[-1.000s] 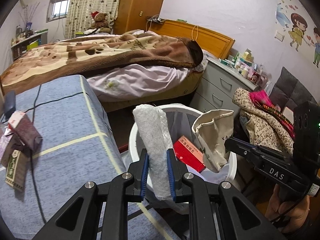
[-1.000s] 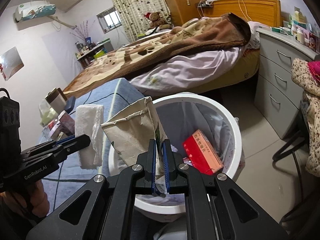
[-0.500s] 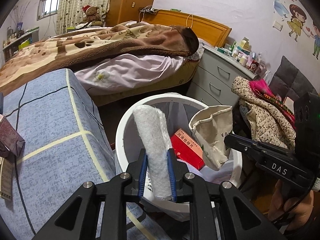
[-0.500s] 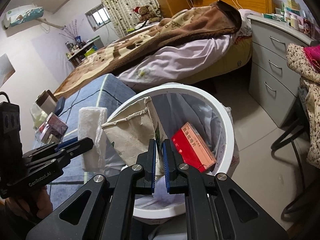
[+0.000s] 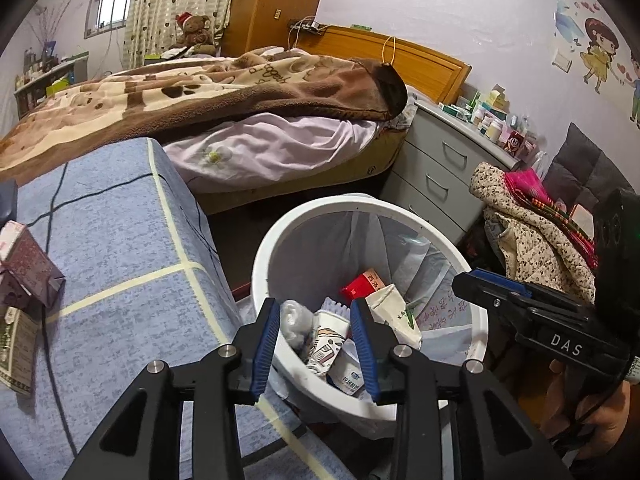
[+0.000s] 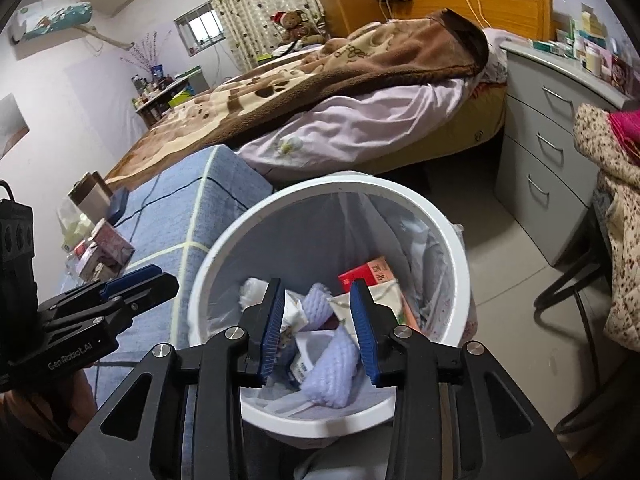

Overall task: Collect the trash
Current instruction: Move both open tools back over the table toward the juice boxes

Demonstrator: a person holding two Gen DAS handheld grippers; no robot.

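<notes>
The bed (image 5: 200, 104) with its brown blanket fills the back of the room, and a blue-covered table (image 5: 120, 248) stands in front of it. Just beside the table's near corner stands the white bin (image 5: 280, 236), lined with a thin bag. Both claws hang over the bin's near rim, pointing down into it.

In the bin lie a red box (image 5: 362, 285), a beige paper bag (image 5: 394, 308), a white roll (image 5: 294, 318) and a printed carton (image 5: 326, 340).

The left claw (image 5: 316, 344) is opening with nothing between its jaws; the roll lies loose below it. The right claw (image 6: 318, 330) is opening too, also empty, above a lilac foam wrap (image 6: 332, 356).

More trash waits on the table: a dark maroon carton (image 5: 30, 264) and a flat packet (image 5: 18, 344) at its far left. Both lie well to the left of the bin, so the left claw looks the nearer one. The packet's long axis runs roughly toward the viewer.
</notes>
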